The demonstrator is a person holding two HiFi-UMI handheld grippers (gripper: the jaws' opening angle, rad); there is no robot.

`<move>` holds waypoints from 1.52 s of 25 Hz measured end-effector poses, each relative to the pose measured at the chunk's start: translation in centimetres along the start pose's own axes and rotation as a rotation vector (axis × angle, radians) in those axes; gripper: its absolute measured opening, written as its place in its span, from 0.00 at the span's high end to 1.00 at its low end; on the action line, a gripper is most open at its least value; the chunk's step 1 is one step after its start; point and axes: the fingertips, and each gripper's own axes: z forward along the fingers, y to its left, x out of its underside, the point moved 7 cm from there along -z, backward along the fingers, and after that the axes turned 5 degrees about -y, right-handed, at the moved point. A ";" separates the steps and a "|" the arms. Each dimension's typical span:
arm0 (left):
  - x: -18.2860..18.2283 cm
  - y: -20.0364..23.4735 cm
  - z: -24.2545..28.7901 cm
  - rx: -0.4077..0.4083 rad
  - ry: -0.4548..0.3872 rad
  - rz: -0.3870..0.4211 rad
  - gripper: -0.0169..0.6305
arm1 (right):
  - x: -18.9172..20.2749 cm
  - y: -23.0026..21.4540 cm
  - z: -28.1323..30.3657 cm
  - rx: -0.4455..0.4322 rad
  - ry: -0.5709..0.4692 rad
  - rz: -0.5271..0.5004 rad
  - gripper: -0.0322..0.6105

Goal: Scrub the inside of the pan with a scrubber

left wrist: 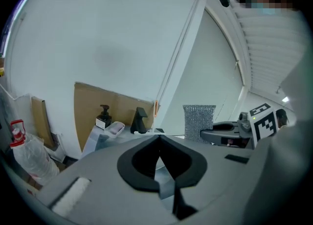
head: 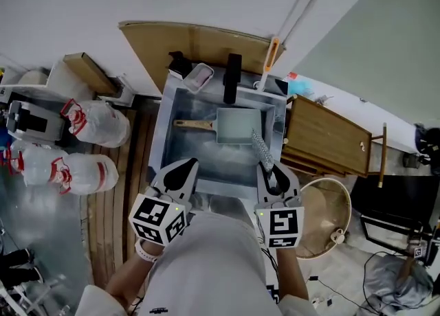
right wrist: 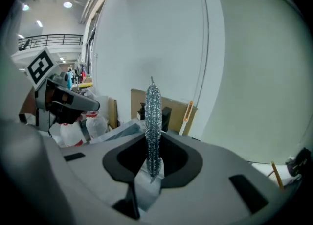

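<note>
Reference: the sink (head: 159, 144). In the sink, toward its rear right, lies the pan (head: 237, 128), its handle (head: 194, 125) pointing to the sink's left. Behind the sink stands the faucet (head: 232, 77), with the dish (head: 199, 77) and pump bottle (head: 179, 64) to its left and the board (head: 199, 43) against the wall. Two large containers (head: 100, 123) lie left of the sink. The cabinet (head: 326, 139) stands right of the sink, with the round bin (head: 323, 218) in front of it. At the sink's front edge are the left gripper (head: 187, 163), jaws together, and the right gripper (head: 269, 169), jaws clamped on the scrubber (head: 261, 148), which reaches over the sink near the pan's front right corner.
</note>
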 end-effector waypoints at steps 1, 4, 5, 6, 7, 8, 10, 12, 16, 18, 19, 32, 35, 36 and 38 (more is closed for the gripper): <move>-0.2 -0.1 -0.3 -0.002 -0.007 0.003 0.97 | -0.3 0.0 -0.5 0.015 -0.022 0.020 0.86; -0.7 0.1 -1.0 -0.012 -0.024 0.005 0.97 | -0.7 0.0 -1.7 0.055 -0.083 0.083 0.86; -0.8 0.2 -1.3 -0.017 -0.028 0.007 0.97 | -0.8 0.0 -2.0 0.066 -0.098 0.101 0.86; -0.9 0.4 -1.4 -0.021 -0.033 0.011 0.97 | -0.8 0.1 -2.3 0.074 -0.113 0.118 0.86; -1.0 0.5 -1.6 -0.025 -0.037 0.018 0.97 | -0.8 0.1 -2.5 0.079 -0.128 0.130 0.86; -1.1 0.6 -1.6 -0.026 -0.041 0.025 0.97 | -0.8 0.1 -2.7 0.083 -0.142 0.137 0.86; -1.2 0.7 -1.6 -0.027 -0.049 0.040 0.97 | -0.7 0.1 -2.9 0.092 -0.164 0.140 0.86; -1.2 0.6 -1.7 -0.029 -0.053 0.050 0.97 | -0.4 0.2 -3.1 0.098 -0.170 0.147 0.86; -1.1 0.5 -2.0 -0.030 -0.054 0.063 0.97 | 0.0 0.4 -3.4 0.098 -0.171 0.166 0.86; -1.1 0.4 -2.1 -0.030 -0.056 0.071 0.97 | 0.0 0.3 -3.6 0.102 -0.178 0.174 0.86; -1.2 0.3 -2.1 -0.029 -0.057 0.073 0.97 | 0.0 0.3 -3.6 0.101 -0.180 0.178 0.86; -1.2 -0.6 -1.7 -0.020 -0.063 0.082 0.97 | 0.2 0.2 -3.8 0.071 -0.194 0.222 0.86; -1.4 -0.7 -1.4 -0.017 -0.061 0.088 0.97 | 0.0 0.2 -3.5 0.066 -0.199 0.220 0.86; -1.5 -0.7 -1.3 -0.018 -0.060 0.089 0.97 | 0.0 0.2 -3.5 0.064 -0.201 0.221 0.86; -1.5 -0.7 -1.3 -0.020 -0.056 0.091 0.97 | 0.0 0.2 -3.4 0.058 -0.201 0.225 0.86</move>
